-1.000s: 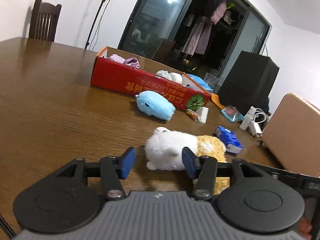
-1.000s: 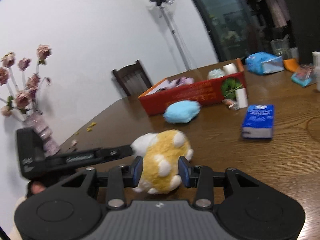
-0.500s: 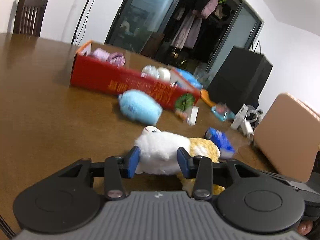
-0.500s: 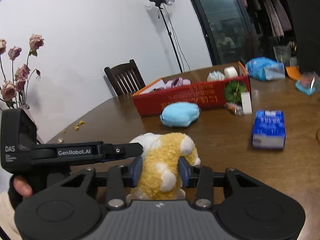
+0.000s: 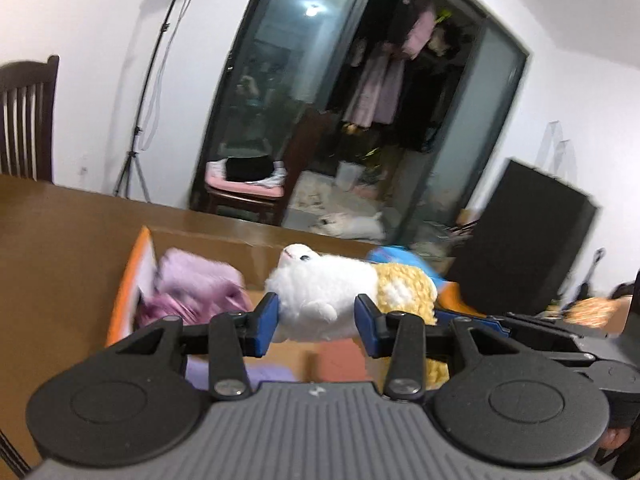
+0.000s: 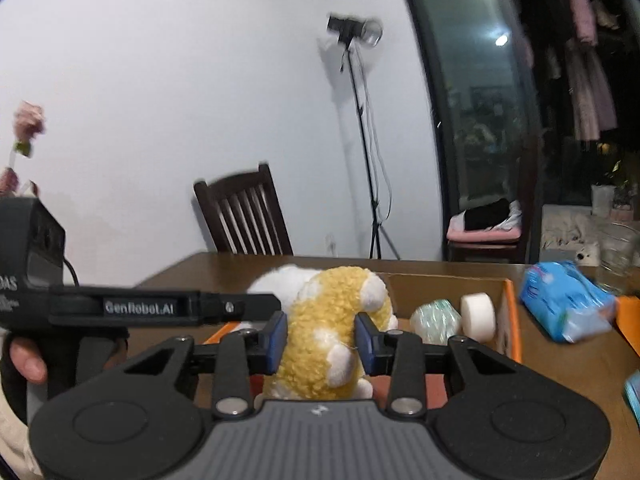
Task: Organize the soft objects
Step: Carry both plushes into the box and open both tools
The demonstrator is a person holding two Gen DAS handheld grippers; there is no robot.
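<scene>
A plush toy with a white head end (image 5: 316, 294) and a yellow woolly body (image 6: 324, 320) hangs in the air over an open cardboard box (image 5: 134, 276). My left gripper (image 5: 316, 322) is shut on the white end, its blue pads pressing into the fur. My right gripper (image 6: 321, 342) is shut on the yellow body. In the right wrist view the left gripper's black body (image 6: 140, 308) reaches in from the left, with a person's hand (image 6: 24, 360) on its grip. Purple soft things (image 5: 192, 284) lie in the box's left end.
The box holds a teal wrapped ball (image 6: 434, 320) and a white roll (image 6: 478, 316) by its orange rim (image 6: 510, 320). A blue packet (image 6: 564, 304) and a glass (image 6: 620, 252) stand to the right on the brown table (image 5: 60, 240). A dark chair (image 6: 244, 216) and a light stand (image 6: 360, 120) are behind.
The left jaws closed on the toy's white end. Both grippers then lifted the toy off the table and carried it forward over the box. The view is blurred from motion.
</scene>
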